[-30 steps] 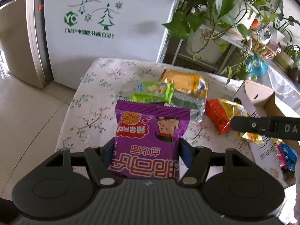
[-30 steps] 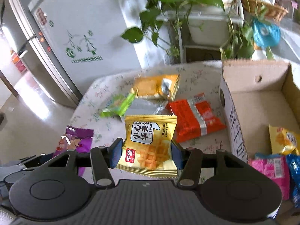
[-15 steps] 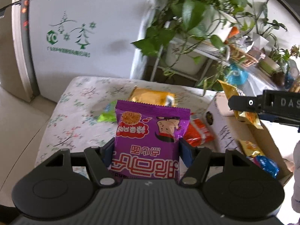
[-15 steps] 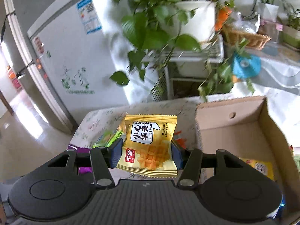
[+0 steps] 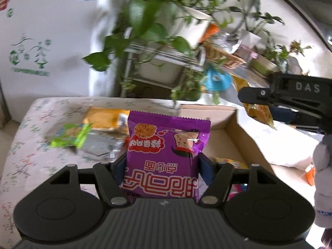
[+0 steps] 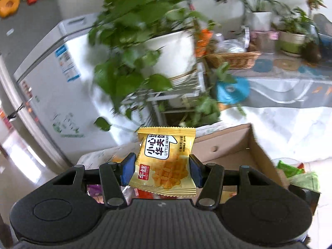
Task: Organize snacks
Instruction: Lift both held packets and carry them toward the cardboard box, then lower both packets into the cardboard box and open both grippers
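The purple packet (image 5: 166, 155) is clamped in the left gripper (image 5: 162, 166), the waffle packet (image 6: 165, 161) in the right gripper (image 6: 161, 169). If released short of the box (image 5: 238, 128), whose near wall seems hidden, either could be dropped outside.

Each camera sits just behind its own gripper, looking forward and downward along the fingers. Both views share the cardboard box (image 5: 238, 132) (image 6: 255, 151), the potted plant (image 5: 157, 20) (image 6: 145, 47) and the white fridge (image 5: 41, 41) (image 6: 51, 95) beyond.

White fridge (image 6: 62, 83), leafy potted plants (image 5: 166, 20), floral tablecloth (image 5: 31, 145).
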Demonstrator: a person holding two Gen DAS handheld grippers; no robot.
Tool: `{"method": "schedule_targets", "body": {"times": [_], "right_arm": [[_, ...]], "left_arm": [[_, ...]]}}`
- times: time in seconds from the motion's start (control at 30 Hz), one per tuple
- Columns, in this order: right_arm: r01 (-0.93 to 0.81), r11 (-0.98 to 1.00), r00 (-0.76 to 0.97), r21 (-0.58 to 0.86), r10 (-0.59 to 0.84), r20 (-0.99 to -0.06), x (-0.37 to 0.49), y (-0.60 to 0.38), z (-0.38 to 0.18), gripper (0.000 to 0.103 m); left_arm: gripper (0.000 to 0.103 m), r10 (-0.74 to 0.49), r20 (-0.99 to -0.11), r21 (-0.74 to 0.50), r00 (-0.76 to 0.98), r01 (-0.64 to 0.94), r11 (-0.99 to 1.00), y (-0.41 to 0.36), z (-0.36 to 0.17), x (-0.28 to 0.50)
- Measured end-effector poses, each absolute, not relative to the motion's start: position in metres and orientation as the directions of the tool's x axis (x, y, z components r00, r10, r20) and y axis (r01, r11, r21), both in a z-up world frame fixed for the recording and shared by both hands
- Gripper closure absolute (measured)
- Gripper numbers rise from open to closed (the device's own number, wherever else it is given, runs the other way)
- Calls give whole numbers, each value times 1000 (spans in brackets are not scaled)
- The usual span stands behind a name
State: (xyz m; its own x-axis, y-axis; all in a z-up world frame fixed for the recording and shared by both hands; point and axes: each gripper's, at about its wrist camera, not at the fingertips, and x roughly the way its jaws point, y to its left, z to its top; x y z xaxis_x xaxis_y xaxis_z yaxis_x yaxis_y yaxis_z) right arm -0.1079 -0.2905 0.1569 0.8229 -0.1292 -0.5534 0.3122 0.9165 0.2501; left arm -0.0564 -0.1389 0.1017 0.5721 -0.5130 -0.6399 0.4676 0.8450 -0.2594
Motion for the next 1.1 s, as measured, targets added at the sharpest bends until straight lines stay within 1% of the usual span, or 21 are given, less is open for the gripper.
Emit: {"method": "schedule_targets", "body": {"times": [0.17,0.53,0.77,0.8,0.9,1.03,1.1], "right_arm": [[358,893,823,274,-162,-545,-121,-312,162,42],[451,838,786,307,-210,-582,-130,-341,156,42],[492,810,765,319,-226,-603,-130,-350,151,42],[500,805,760,320,-230,-608,-129,-351,151,41],[518,789,753,331,-238,-613,-129,-353,150,36],[515,780,761,355,-227,-608,-130,-354,150,30],[515,775,764,366,-221,-607,-130,-355,150,30]], "left_arm": [[35,-551,-639,-264,537,520,813,-168,105,-64],[35,-586,-664,-268,466,583,767,-225,95,-79],[35,-599,-672,-275,435,605,747,-245,86,-79],[34,-606,-669,-277,429,613,740,-247,86,-79],[25,-619,-648,-277,444,619,735,-249,90,-82],[24,-632,-631,-282,450,625,728,-245,94,-83],[24,-629,-630,-282,455,620,732,-242,95,-81]]}}
